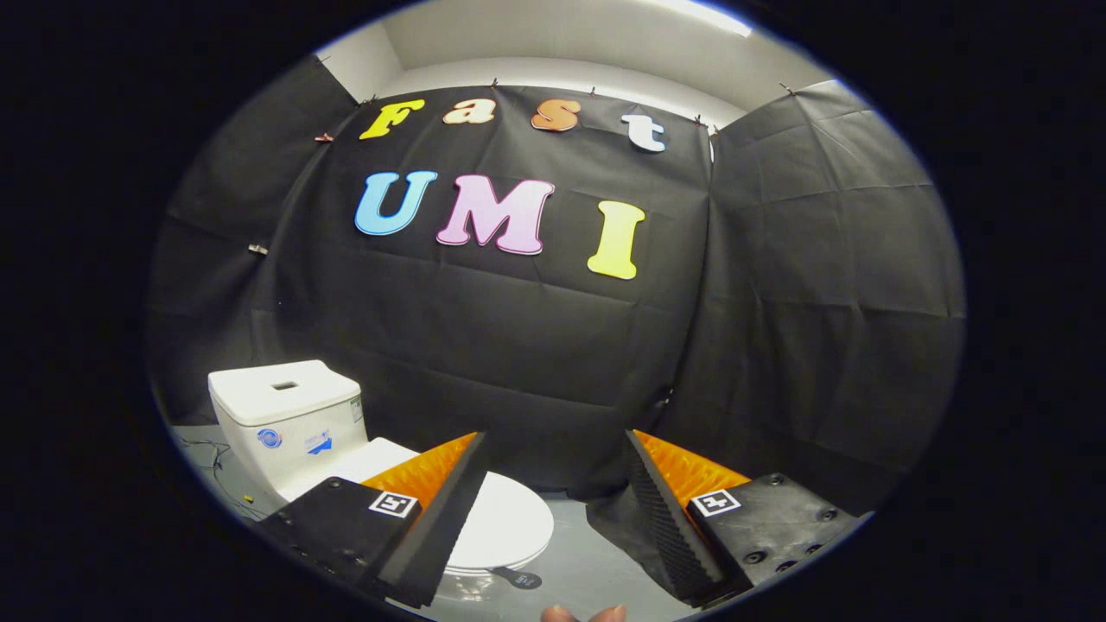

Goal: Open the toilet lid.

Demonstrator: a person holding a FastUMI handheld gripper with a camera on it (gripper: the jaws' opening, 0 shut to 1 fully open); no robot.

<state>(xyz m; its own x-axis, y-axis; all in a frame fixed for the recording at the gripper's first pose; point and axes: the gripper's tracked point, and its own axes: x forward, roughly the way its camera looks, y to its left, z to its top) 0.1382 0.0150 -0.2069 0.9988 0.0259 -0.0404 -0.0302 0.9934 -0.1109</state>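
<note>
The tongs point(553, 484) hang spread and empty above the closed toilet lid point(510, 523); approaching off-centre, they risk slipping off its smooth front rim.

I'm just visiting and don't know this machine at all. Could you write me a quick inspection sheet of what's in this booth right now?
Surface: grey floor, shiny, with light reflections near the toilet.
Job's things: white toilet with its lid down flat over the bowl; the tank stands behind it. A small dark tab sticks out at the lid's front edge.
Clutter: nothing seen.
Tongs: tongs open, fingers wide apart and holding nothing; the lid lies partly behind the left finger.
Cables: thin wires on the floor beside the tank.
Surroundings: black cloth wall all round, white ceiling above; fingertips of a person's hand just below the tongs.
</note>
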